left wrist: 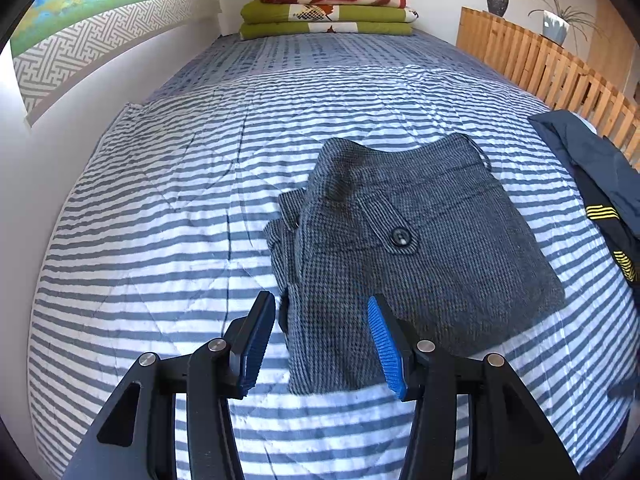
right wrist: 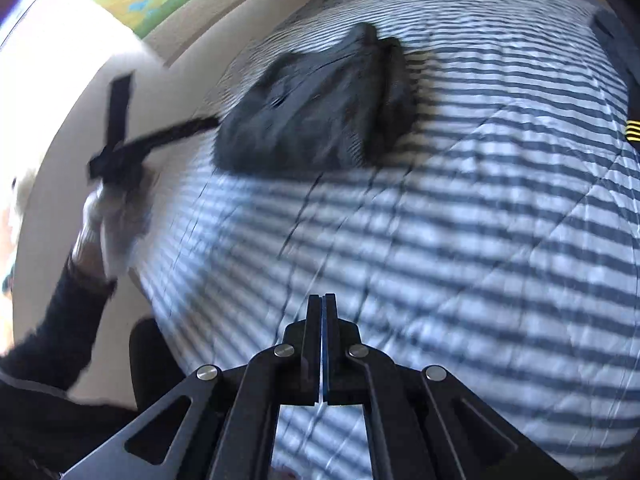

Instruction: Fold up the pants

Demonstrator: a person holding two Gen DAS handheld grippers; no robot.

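Grey tweed pants [left wrist: 404,248] lie folded into a compact stack on the striped bedspread [left wrist: 168,208], a buttoned pocket flap facing up. My left gripper [left wrist: 322,308] is open, its blue pads straddling the near left edge of the stack just above it, nothing pinched. In the blurred right wrist view the same pants [right wrist: 316,112] lie far ahead, and my right gripper [right wrist: 323,300] is shut and empty, well back over the bedspread [right wrist: 460,240]. The left gripper's tool [right wrist: 120,144] and the gloved hand [right wrist: 112,216] holding it show at the left.
A dark navy garment with yellow stripes [left wrist: 596,184] lies at the bed's right edge beside a wooden slatted rail [left wrist: 552,64]. Folded blankets [left wrist: 328,12] are stacked at the bed's head. A white wall [left wrist: 44,160] runs along the left.
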